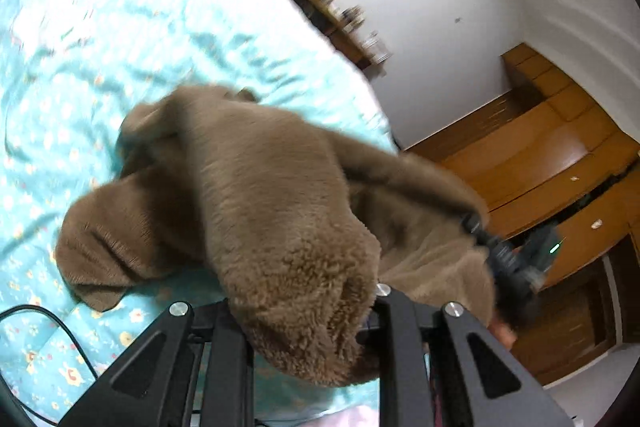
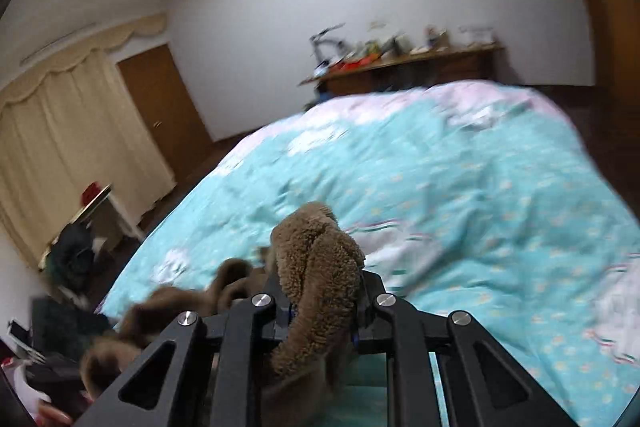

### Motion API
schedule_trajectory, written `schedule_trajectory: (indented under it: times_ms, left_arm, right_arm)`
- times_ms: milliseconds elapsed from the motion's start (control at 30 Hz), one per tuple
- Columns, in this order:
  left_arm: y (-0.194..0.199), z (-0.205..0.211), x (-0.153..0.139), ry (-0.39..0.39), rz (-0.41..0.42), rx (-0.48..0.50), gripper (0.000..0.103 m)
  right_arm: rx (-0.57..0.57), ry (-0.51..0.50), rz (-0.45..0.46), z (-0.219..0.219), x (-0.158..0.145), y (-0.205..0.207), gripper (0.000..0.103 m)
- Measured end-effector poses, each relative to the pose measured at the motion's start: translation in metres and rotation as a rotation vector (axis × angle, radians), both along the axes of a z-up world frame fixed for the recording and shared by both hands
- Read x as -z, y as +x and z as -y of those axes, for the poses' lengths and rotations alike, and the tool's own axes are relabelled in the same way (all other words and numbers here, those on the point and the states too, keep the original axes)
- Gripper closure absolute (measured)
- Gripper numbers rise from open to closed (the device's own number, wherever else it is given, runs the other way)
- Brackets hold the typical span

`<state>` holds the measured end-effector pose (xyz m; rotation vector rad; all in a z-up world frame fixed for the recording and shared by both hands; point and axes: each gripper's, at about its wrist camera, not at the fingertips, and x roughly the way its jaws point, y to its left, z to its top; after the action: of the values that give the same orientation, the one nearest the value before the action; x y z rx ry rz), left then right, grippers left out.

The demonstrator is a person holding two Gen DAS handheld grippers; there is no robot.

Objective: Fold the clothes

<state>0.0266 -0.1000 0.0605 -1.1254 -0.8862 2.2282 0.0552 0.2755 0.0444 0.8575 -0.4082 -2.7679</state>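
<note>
1. My left gripper (image 1: pixel 308 323) has its two fingers clamped on a thick bunch of the brown fleece garment (image 1: pixel 248 195). The cloth bulges out between them and hides the fingertips.
2. From that pinch the garment hangs away over the bed (image 1: pixel 120 39). One sleeve-like lobe droops toward the bed's near-left part, and the far end of the cloth rests on the blue flowered cover.
3. In the left wrist view my right gripper (image 1: pixel 504 259) shows beyond the garment's right edge, blurred, with fleece running up to it.
4. My right gripper (image 2: pixel 320 307) is likewise closed on a fold of the same garment (image 2: pixel 316 267). The fleece stands up between the two fingers and spills down to the left of them in loose folds.
5. Count: one garment, two grippers, both holding it; one bed.
6. The garment lies over the near part of the bed, lifted at both gripped ends. The rest of the bed cover beyond it, toward the far edge, is bare and rumpled.
7. Past the bed's far edge stands a wooden dresser (image 2: pixel 420 67) loaded with small things. Left of the bed are a curtain (image 2: pixel 68 131), a wooden door (image 2: pixel 164 107) and a cluttered floor. A wooden wardrobe (image 1: pixel 552 155) stands off the bed's other side.
</note>
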Motion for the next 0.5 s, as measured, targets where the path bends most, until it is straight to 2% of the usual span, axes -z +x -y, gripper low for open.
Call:
schedule_trajectory:
  times_ms: [100, 233, 300, 433, 500]
  left_arm:
    - [0.017, -0.009, -0.026, -0.015, -0.071, -0.012, 0.082]
    - [0.030, -0.007, -0.054, 0.004, -0.131, -0.025, 0.083]
    - [0.043, -0.004, -0.069, 0.006, -0.201, -0.044, 0.083]
    - [0.081, 0.006, -0.113, -0.028, -0.400, -0.114, 0.083]
    - [0.094, 0.007, -0.123, -0.054, -0.458, -0.127, 0.083]
  right_arm:
    - [0.004, -0.023, -0.002, -0.008, 0.003, 0.027, 0.084]
    - [-0.018, -0.195, -0.013, -0.030, 0.002, 0.055, 0.084]
    - [-0.019, -0.263, -0.026, -0.040, -0.004, 0.064, 0.084]
    - [-0.118, -0.213, -0.068, -0.027, -0.025, 0.089, 0.084]
    - [-0.180, -0.168, -0.056, -0.013, -0.024, 0.100, 0.084]
